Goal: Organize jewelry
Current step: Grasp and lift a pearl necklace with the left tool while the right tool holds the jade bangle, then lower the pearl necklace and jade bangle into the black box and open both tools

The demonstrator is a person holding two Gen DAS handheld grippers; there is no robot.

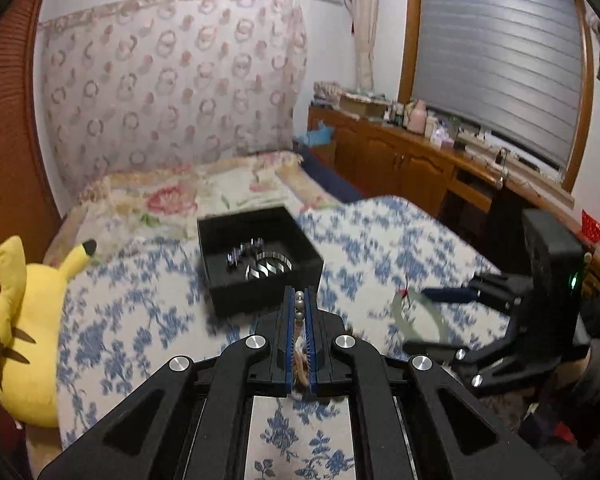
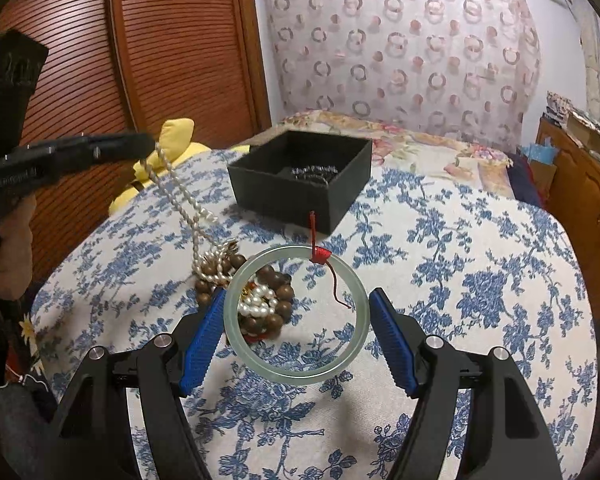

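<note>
The left gripper [image 1: 299,320] has its blue pads pressed together on a pearl necklace [image 2: 184,200], a few beads showing between the fingers. Seen from the right wrist camera, the strand hangs from it in a taut line down to a pile of jewelry [image 2: 256,296] on the blue floral bedspread [image 2: 460,280], where white pearls tangle with brown wooden beads. The right gripper [image 2: 296,336] is spread wide around a pale green jade bangle [image 2: 296,312] with a red cord tied to it; its left pad looks to touch the rim, the right pad stands apart.

Beyond the pile sits the open black jewelry box [image 2: 300,176], already holding silver pieces. A yellow plush toy [image 1: 24,320] lies left of the box.

The step in hand appears to be lifting the necklace free of the pile; next it must clear the wooden beads, then travel to the box.

No writing is legible.
</note>
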